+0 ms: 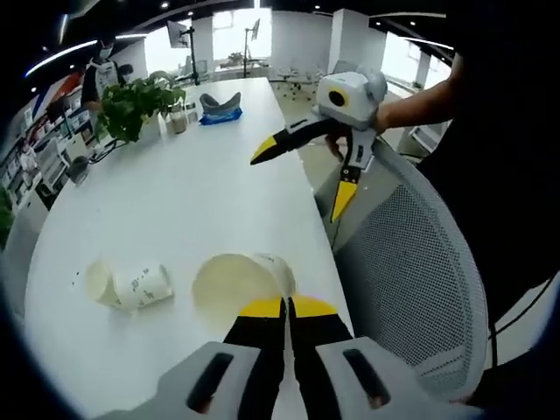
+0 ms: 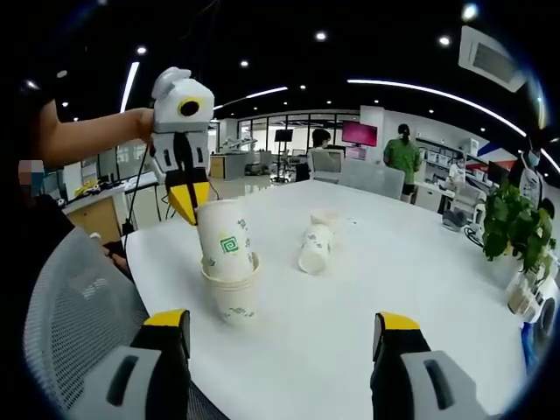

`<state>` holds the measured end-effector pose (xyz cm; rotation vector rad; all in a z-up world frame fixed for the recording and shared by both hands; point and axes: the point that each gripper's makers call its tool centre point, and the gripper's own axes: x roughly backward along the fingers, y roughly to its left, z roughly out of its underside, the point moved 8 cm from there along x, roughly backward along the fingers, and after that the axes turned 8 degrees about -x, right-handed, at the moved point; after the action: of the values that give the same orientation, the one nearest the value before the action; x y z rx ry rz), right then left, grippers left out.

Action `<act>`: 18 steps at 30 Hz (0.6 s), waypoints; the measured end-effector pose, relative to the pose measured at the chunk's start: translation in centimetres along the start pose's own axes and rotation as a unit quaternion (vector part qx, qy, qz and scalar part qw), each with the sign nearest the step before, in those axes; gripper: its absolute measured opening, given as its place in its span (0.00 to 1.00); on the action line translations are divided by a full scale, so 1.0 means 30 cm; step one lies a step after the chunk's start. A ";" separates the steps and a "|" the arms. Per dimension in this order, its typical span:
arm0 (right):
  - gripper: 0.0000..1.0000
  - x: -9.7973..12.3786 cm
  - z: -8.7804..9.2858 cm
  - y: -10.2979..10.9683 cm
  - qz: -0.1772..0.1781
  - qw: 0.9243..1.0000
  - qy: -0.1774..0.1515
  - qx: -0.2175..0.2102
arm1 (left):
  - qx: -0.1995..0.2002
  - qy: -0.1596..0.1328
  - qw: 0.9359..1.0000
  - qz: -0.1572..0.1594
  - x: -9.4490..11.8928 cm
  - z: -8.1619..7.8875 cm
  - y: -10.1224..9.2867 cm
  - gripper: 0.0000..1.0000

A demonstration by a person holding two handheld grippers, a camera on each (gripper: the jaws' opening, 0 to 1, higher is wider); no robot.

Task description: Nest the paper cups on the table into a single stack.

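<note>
White table [image 2: 411, 289] carries paper cups. Left gripper [image 2: 191, 206] clamped on rim of upper cup [image 2: 224, 238], which sits tilted, partly nested in upright lower cup [image 2: 234, 297] near table edge. In left gripper view, its jaws pressed together over cup rim. Loose cup [image 2: 314, 248] lies on side farther out on table, well apart from pair. Right gripper [image 2: 282, 337] jaws spread wide, holding nothing. Potted plant [image 2: 512, 223] on far side. Mesh chair [image 2: 61, 297] beside table.
</note>
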<state>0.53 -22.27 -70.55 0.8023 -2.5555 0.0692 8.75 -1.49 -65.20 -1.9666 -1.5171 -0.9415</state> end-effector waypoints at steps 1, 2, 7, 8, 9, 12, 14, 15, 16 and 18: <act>0.87 0.000 0.000 0.000 0.000 1.000 0.000 0.000 | -0.001 -0.001 1.000 0.003 -0.006 -0.003 0.000 0.00; 0.87 0.000 0.000 0.001 0.000 1.000 0.001 0.000 | -0.001 0.000 1.000 0.004 -0.013 -0.005 0.000 0.00; 0.87 0.000 0.000 0.001 0.001 1.000 0.002 0.001 | -0.004 0.010 1.000 0.016 -0.055 -0.002 0.007 0.01; 0.87 0.000 0.000 0.002 0.002 1.000 0.002 0.001 | -0.002 0.011 1.000 0.018 -0.062 -0.003 0.007 0.01; 0.87 0.000 0.000 0.000 0.002 1.000 0.001 0.000 | 0.000 0.011 1.000 0.021 -0.074 -0.006 0.007 0.01; 0.87 0.000 0.001 -0.002 0.003 1.000 0.002 0.000 | 0.001 0.010 1.000 0.025 -0.093 -0.009 0.009 0.01; 0.87 0.000 0.001 -0.001 0.003 1.000 0.002 0.001 | 0.003 0.013 1.000 0.027 -0.114 -0.001 0.015 0.00; 0.87 0.000 0.001 -0.001 0.003 1.000 0.003 0.001 | 0.006 0.016 0.999 0.028 -0.123 0.004 0.016 0.00; 0.87 -0.001 0.001 0.000 0.003 1.000 0.003 0.001 | 0.007 0.018 0.999 0.029 -0.131 0.008 0.018 0.00; 0.87 -0.001 0.001 -0.001 0.003 1.000 0.003 0.002 | 0.015 0.017 0.999 0.035 -0.153 0.020 0.018 0.01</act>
<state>0.55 -22.29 -70.60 0.7934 -2.5530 0.0776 8.72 -4.10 -69.07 -1.9583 -1.4268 -0.9131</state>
